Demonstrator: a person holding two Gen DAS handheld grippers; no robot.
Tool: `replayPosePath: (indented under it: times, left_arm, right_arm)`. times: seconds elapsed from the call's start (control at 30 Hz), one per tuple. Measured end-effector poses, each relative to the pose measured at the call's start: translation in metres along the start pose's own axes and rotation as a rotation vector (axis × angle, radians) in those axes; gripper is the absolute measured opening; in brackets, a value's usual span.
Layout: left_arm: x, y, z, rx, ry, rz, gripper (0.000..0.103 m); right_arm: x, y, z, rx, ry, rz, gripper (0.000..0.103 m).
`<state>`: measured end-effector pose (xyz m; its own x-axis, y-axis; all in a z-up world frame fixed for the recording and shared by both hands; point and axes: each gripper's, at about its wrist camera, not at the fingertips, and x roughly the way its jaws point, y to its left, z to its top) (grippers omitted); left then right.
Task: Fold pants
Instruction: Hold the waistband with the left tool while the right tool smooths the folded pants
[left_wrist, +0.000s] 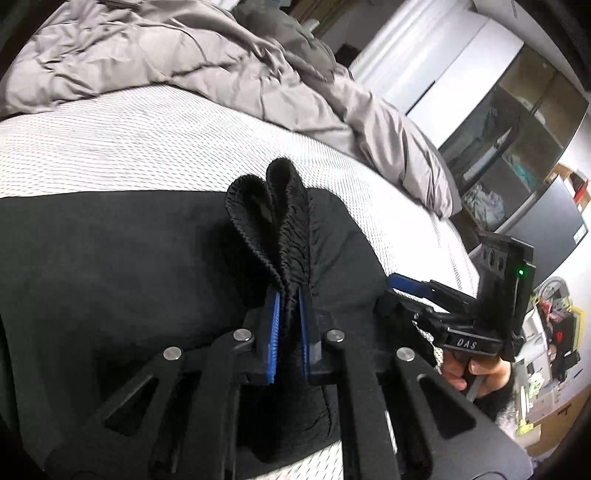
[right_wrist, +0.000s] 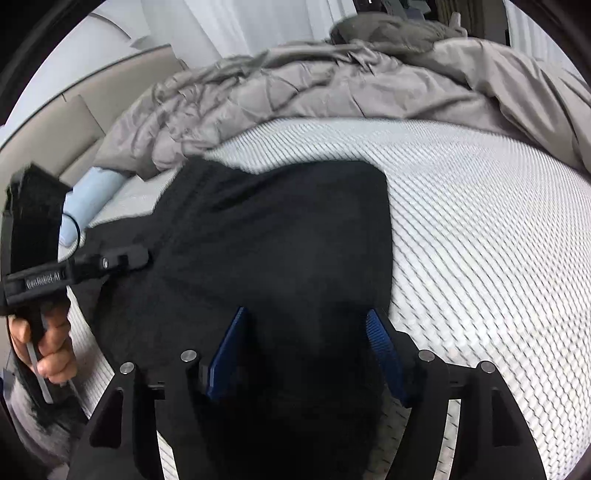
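Note:
Black pants (left_wrist: 110, 258) lie spread on the white mattress (left_wrist: 147, 147). My left gripper (left_wrist: 288, 306) is shut on a bunched fold of their elastic waistband (left_wrist: 273, 206), which sticks up past the blue pads. In the right wrist view the pants (right_wrist: 277, 229) reach from the near edge to mid-bed. My right gripper (right_wrist: 306, 325) stands open over the near part of the cloth, its blue pads (right_wrist: 231, 354) spread apart with dark fabric below and between them. The left gripper (right_wrist: 140, 254) shows at the pants' left edge, and the right gripper (left_wrist: 391, 291) sits beside the pants' right corner.
A crumpled grey duvet (right_wrist: 332, 81) is piled across the far side of the bed. Bare mattress (right_wrist: 480, 221) stretches to the right of the pants. A pale blue pillow (right_wrist: 88, 199) lies at far left. A dark shelf unit (left_wrist: 517, 129) and clutter stand beyond the bed's edge.

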<state>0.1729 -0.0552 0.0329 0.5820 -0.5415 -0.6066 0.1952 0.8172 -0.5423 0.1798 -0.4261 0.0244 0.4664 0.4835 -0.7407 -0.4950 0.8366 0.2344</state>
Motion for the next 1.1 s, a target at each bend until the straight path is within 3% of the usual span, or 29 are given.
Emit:
replayPosePath:
  times: [0.1, 0.23, 0.3, 0.4, 0.47, 0.6, 0.67, 0.7, 0.73, 0.83, 0.9, 0.97, 1.03, 1.07, 1.1]
  left_arm:
    - [-0.033, 0.026, -0.005, -0.009, -0.039, 0.045, 0.006]
    - [-0.046, 0.07, -0.015, -0.005, -0.017, 0.227, 0.007]
    - [-0.043, 0.095, -0.019, -0.07, 0.015, 0.22, 0.012]
    - [-0.042, 0.102, -0.019, -0.07, 0.049, 0.24, 0.019]
    - [-0.051, 0.094, -0.013, -0.051, 0.007, 0.265, 0.02]
    - [-0.068, 0.076, -0.007, -0.022, -0.078, 0.25, 0.05]
    - [-0.069, 0.062, -0.004, 0.008, -0.09, 0.217, 0.053]
    - [-0.065, 0.055, -0.003, 0.027, -0.08, 0.207, 0.053]
    - [-0.061, 0.049, -0.003, 0.037, -0.07, 0.2, 0.053]
    - [-0.039, 0.035, -0.004, 0.067, -0.013, 0.188, 0.053]
    - [-0.028, 0.028, -0.008, 0.088, 0.009, 0.198, 0.053]
    - [-0.022, 0.025, -0.011, 0.099, 0.029, 0.201, 0.053]
    - [-0.019, 0.019, -0.015, 0.109, 0.039, 0.184, 0.053]
    - [-0.018, 0.012, -0.017, 0.127, 0.04, 0.169, 0.053]
    - [-0.016, 0.005, -0.02, 0.151, 0.046, 0.161, 0.057]
  right_arm:
    - [0.006, 0.022, 0.011, -0.037, -0.024, 0.044, 0.069]
    - [0.018, 0.04, 0.011, -0.104, 0.006, 0.047, 0.069]
    - [0.018, 0.04, 0.009, -0.117, 0.019, 0.023, 0.069]
    - [0.02, 0.029, 0.003, -0.1, 0.047, 0.001, 0.069]
    - [0.019, 0.019, -0.001, -0.081, 0.067, 0.005, 0.069]
    - [0.003, 0.007, -0.014, -0.081, 0.085, 0.094, 0.069]
    - [-0.004, 0.006, -0.025, -0.091, 0.097, 0.146, 0.068]
    - [-0.005, 0.006, -0.032, -0.09, 0.113, 0.184, 0.057]
    - [-0.004, 0.007, -0.036, -0.093, 0.129, 0.203, 0.036]
    - [-0.006, 0.009, -0.055, -0.131, 0.159, 0.225, 0.021]
    - [-0.011, 0.006, -0.064, -0.15, 0.172, 0.232, 0.019]
    - [-0.018, 0.006, -0.074, -0.201, 0.196, 0.245, 0.019]
    - [-0.032, 0.004, -0.076, -0.225, 0.158, 0.238, 0.023]
    - [-0.038, 0.002, -0.073, -0.214, 0.128, 0.24, 0.028]
    - [-0.044, -0.002, -0.067, -0.189, 0.085, 0.234, 0.046]
